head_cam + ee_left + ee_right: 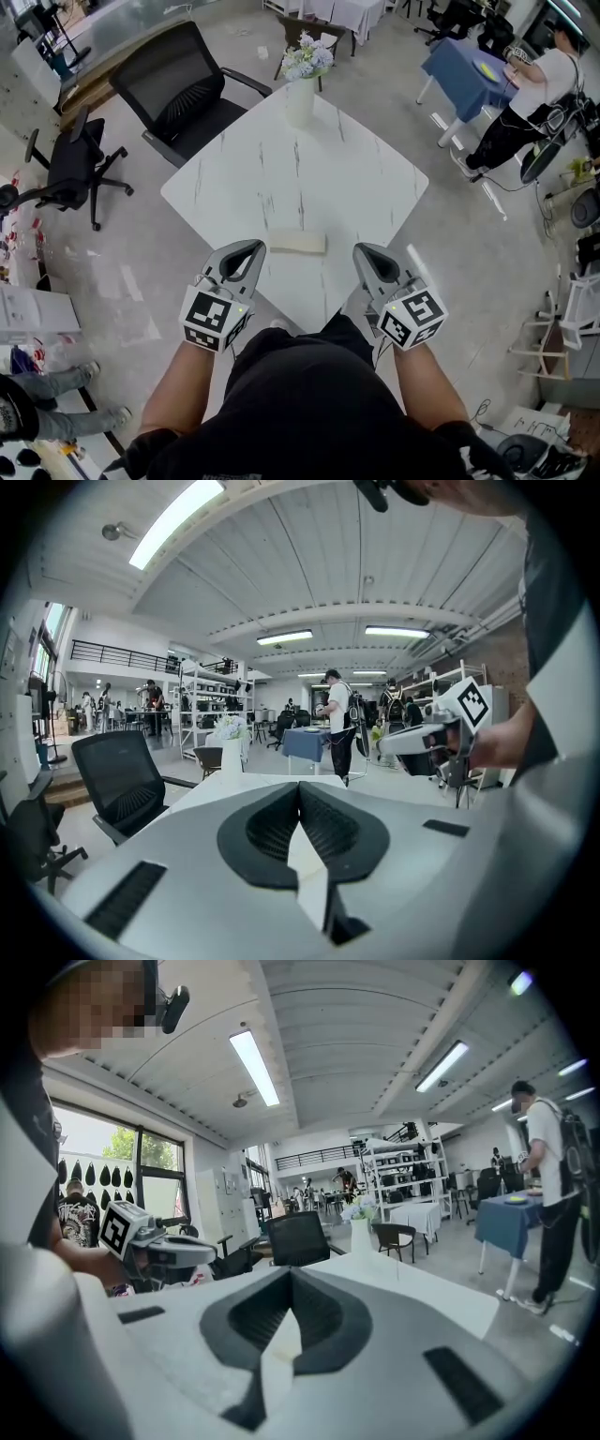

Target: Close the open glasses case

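In the head view, the left claw [246, 253] and right claw [362, 251] are held over the near corner of the white marble-patterned table [356, 178]. The cream oblong glasses case [297, 243] lies flat between them, just ahead of their tips and touching neither. Whether its lid is up cannot be told.

In the left gripper view, the left claw's jaws are pressed together, pinching nothing.

In the right gripper view, the right claw's jaws likewise meet at the tips, empty.
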`<state>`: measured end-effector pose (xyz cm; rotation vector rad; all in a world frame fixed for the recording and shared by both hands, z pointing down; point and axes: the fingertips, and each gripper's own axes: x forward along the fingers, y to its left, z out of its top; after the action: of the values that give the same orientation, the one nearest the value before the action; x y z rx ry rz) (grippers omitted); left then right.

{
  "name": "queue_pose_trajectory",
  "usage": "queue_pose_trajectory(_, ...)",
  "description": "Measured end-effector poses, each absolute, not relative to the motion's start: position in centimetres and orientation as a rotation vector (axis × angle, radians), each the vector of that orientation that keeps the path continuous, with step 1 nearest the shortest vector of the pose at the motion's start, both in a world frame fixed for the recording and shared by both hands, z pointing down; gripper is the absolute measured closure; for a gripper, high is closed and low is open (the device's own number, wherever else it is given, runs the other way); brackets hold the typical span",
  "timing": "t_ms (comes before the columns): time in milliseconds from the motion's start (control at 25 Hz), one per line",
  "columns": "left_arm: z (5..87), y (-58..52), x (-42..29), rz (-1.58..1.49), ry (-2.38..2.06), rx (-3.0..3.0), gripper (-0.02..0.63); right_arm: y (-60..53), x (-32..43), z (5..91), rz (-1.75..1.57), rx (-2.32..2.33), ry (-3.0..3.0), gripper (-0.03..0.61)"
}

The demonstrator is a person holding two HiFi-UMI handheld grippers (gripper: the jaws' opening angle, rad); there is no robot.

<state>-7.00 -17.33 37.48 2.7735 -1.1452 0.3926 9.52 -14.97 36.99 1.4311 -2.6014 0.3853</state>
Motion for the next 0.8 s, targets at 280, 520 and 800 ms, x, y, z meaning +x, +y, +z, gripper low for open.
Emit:
queue_pose_trajectory(280,37.0,-17.7,-7.1,0.413,-1.142,2.797,0.609,-15.6,9.0,37.0,0.385,1.416,-2.597,0.577)
queue_pose_trajectory(520,37.3,-17.9,-7.5,0.415,-1.143,2.794,0.609,-16.2,8.7,37.5,0.396,1.407,-2.589,0.577)
queue_pose_trajectory(800,37.5,-17.9,-7.8,0.428,-1.142,2.796,0.61,-16.2,8.0,37.7,0.4,1.385,-2.589,0.577)
